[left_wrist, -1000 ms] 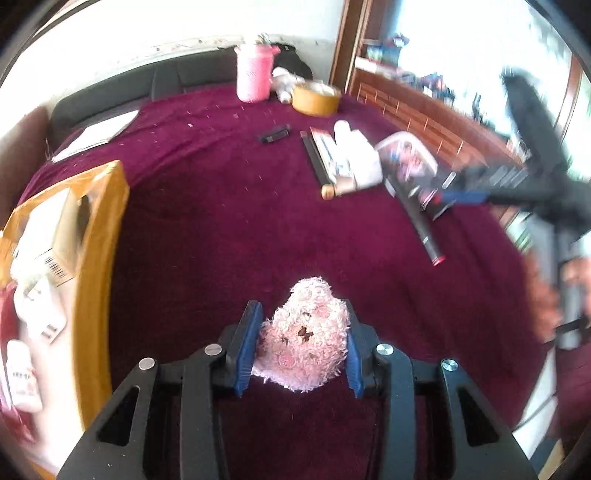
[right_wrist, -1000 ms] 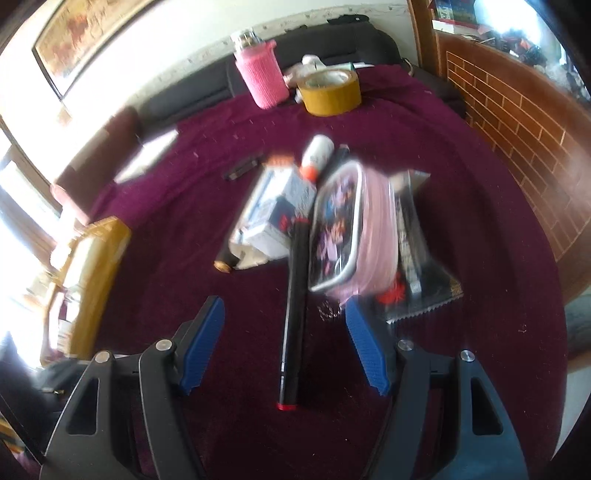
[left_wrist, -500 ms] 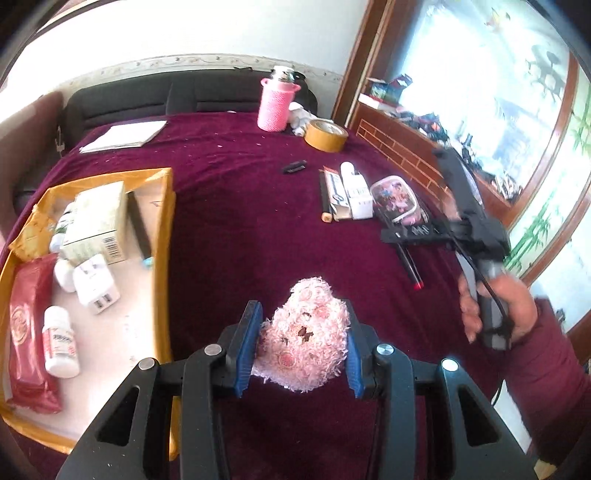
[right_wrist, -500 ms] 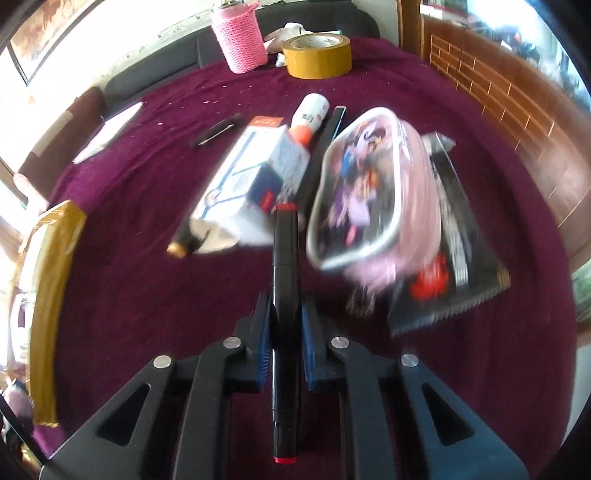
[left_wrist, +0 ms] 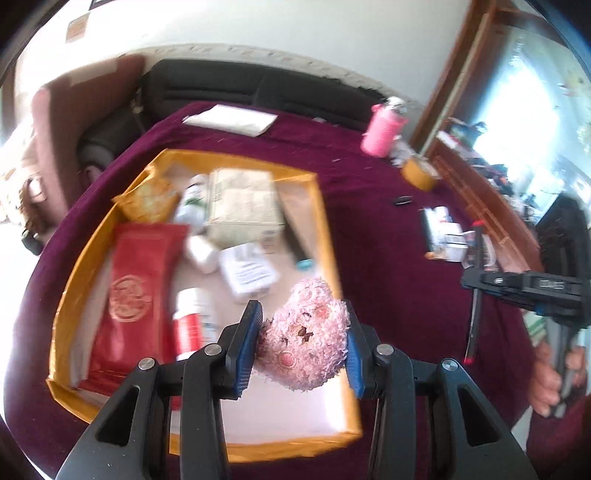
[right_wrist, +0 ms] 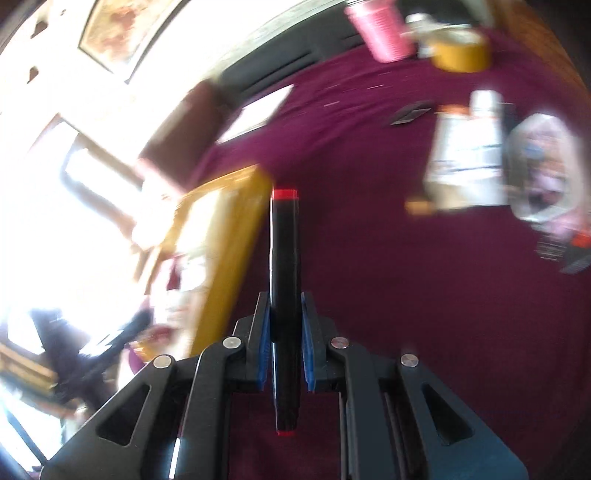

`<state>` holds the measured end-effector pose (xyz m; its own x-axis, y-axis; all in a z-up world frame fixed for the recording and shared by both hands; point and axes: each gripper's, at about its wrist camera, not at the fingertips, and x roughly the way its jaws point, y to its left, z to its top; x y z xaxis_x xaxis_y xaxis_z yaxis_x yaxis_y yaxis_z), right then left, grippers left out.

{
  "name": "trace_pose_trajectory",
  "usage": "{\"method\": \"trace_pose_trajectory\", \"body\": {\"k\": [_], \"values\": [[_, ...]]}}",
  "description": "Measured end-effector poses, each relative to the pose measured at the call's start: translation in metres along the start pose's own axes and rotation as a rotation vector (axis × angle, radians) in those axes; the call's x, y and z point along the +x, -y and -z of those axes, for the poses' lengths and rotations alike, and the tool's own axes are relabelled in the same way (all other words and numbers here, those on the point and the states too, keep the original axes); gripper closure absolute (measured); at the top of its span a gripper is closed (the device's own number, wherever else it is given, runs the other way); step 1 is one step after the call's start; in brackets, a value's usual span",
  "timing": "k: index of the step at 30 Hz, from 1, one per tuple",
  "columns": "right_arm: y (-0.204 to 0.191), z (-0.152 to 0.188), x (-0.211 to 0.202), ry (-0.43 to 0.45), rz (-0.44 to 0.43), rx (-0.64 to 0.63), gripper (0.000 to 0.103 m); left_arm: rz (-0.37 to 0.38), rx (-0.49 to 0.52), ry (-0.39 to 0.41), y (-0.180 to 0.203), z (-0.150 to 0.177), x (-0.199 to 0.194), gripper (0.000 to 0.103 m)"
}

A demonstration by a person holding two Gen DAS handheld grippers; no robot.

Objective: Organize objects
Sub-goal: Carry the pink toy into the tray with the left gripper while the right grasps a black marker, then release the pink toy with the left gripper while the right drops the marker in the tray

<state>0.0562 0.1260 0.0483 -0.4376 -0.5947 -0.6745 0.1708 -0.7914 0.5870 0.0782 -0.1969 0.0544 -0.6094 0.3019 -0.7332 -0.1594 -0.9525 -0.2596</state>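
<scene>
Left gripper (left_wrist: 301, 345) clamped on pink plush toy (left_wrist: 304, 341), blue pads pressed into its fur both sides; toy hangs over the near right corner of the yellow-walled tray (left_wrist: 327, 236); tray sits on maroon tablecloth (left_wrist: 376, 221), holds red packet (left_wrist: 133, 295), white bottle with red label (left_wrist: 192, 325), pale box (left_wrist: 240, 199), small white carton (left_wrist: 247, 273), more blurred bits behind.

Right gripper (right_wrist: 284, 347) shut tight on black marker with red ends (right_wrist: 284, 258), marker running straight out between the pads, upright in right wrist view; same gripper (left_wrist: 524, 288) shows at right edge of left wrist view, hand (left_wrist: 550, 376) on its handle, marker (left_wrist: 474, 295) hanging down from it; beyond it on the cloth: pink bottle (right_wrist: 380, 29), yellow tape roll (right_wrist: 461, 51), white box (right_wrist: 465, 147), clear pouch (right_wrist: 543, 173), all heavily blurred; tray wall (right_wrist: 232, 251) just left of marker tip.
</scene>
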Motion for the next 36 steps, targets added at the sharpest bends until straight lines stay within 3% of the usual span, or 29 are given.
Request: {"method": "trace_pose_trajectory", "body": {"k": [4,6,11,16,21,26,29,32,34,36], "values": [[-0.055,0.0,0.044,-0.081,-0.086,-0.082,0.09,-0.048,-0.027,-0.023,-0.016,0.008,0.008,0.067],[-0.08,0.001,0.068,-0.13,-0.104,-0.122,0.09,-0.033,-0.067,-0.051,-0.026,0.012,0.014,0.067],[-0.122,0.007,0.12,-0.22,-0.086,-0.182,0.09,0.017,-0.098,-0.032,-0.039,0.017,0.011,0.067],[-0.131,0.006,0.144,-0.21,0.026,-0.203,0.09,0.046,-0.118,-0.019,-0.046,0.017,0.017,0.067],[-0.133,0.003,0.153,-0.194,0.083,-0.215,0.09,0.075,-0.108,0.001,-0.045,0.016,0.02,0.063],[-0.13,-0.006,0.164,-0.176,0.199,-0.244,0.09,0.111,-0.171,0.03,-0.056,0.014,0.018,0.059],[-0.129,-0.008,0.159,-0.173,0.165,-0.223,0.09,0.176,-0.247,0.031,-0.07,0.015,0.014,0.057],[-0.136,-0.009,0.145,-0.158,0.134,-0.246,0.086,0.229,-0.297,0.048,-0.078,0.015,0.008,0.048],[-0.14,-0.006,0.142,-0.174,0.123,-0.266,0.076,0.226,-0.313,0.073,-0.08,0.014,0.001,0.035],[-0.145,-0.001,0.149,-0.199,0.111,-0.282,0.075,0.221,-0.331,0.113,-0.082,0.014,-0.01,0.034]]}}
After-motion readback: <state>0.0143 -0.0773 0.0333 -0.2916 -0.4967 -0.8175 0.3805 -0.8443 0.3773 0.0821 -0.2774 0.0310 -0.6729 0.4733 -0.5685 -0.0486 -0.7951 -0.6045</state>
